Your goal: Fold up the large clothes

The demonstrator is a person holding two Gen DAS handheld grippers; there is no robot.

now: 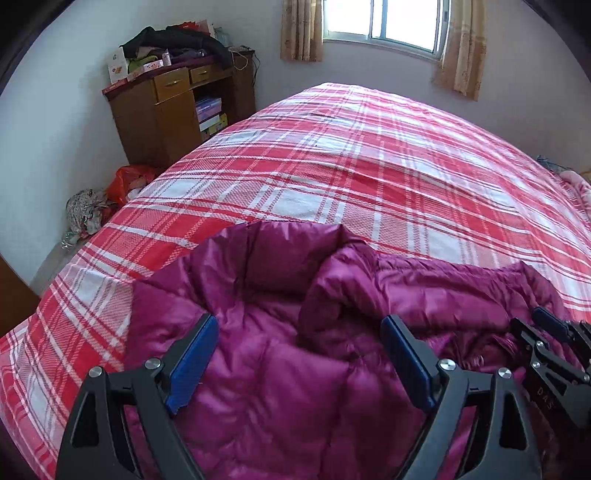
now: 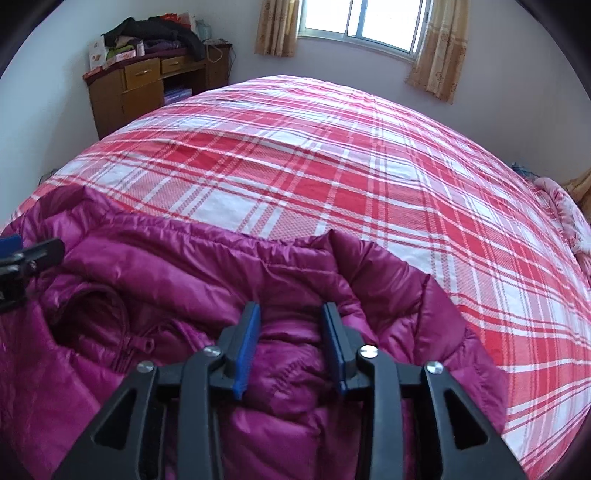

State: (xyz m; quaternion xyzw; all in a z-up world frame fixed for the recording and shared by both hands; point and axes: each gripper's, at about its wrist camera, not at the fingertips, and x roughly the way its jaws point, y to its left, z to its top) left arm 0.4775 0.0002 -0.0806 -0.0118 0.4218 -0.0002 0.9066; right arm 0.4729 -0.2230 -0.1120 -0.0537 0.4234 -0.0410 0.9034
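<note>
On plaid bed, magenta puffer jacket, left hand-held gripper wide apart, right hand-held gripper loosely straddling jacket fold.

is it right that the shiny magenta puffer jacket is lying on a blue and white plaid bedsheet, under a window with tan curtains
Not quite: the plaid bedsheet is red and white, not blue and white, as both wrist views show. The rest holds: the shiny magenta puffer jacket lies on it, under the window with tan curtains.

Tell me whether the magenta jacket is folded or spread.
Partly folded: the puffer jacket lies bunched on the plaid bed, one section doubled over, no neat stack.
</note>
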